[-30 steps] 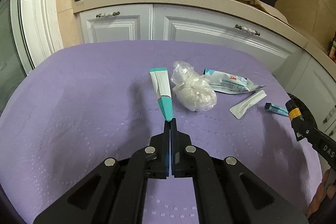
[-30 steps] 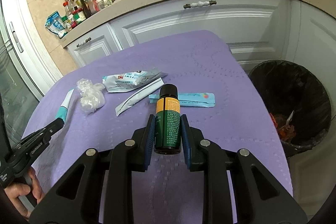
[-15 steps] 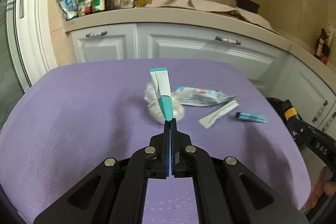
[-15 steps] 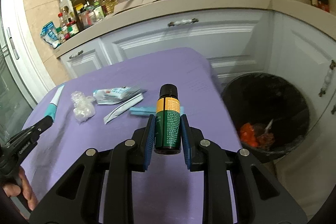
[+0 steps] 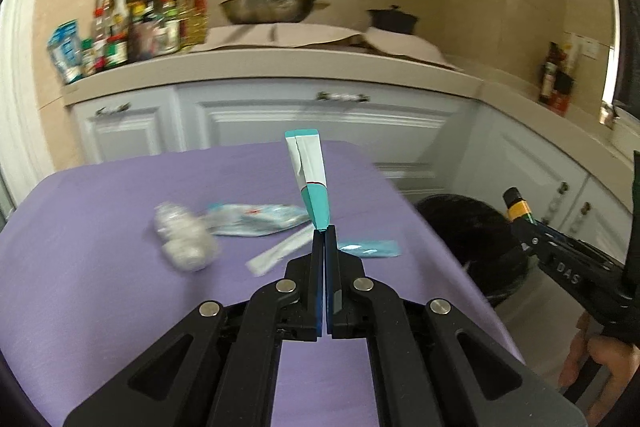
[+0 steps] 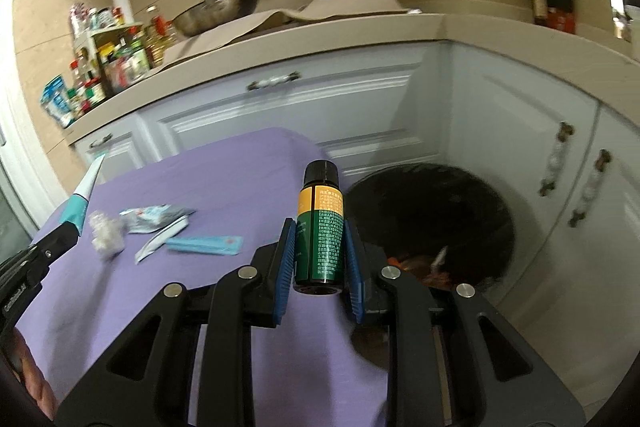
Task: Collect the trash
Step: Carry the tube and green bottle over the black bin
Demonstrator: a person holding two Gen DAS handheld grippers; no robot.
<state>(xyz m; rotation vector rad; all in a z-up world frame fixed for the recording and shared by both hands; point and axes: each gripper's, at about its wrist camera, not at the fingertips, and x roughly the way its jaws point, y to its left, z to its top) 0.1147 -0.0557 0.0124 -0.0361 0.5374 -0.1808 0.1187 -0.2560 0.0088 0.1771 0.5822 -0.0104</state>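
Now the right gripper (image 6: pixel 320 259), clamped on a small green-and-orange bottle (image 6: pixel 320 227) with a black cap, has swung from over the purple worktop (image 6: pixel 224 167) toward the black-lined bin (image 6: pixel 480 195) beside it. The left gripper (image 5: pixel 324 231), pinched on a flattened teal-and-white tube (image 5: pixel 310 171), has risen and followed. Both pieces look ready for dropping; the crumpled wrap (image 5: pixel 182 239) and sachets remain on the worktop.

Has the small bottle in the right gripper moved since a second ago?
Yes. The bottle, clamped in the right gripper, has moved off the purple tabletop toward the black trash bin.
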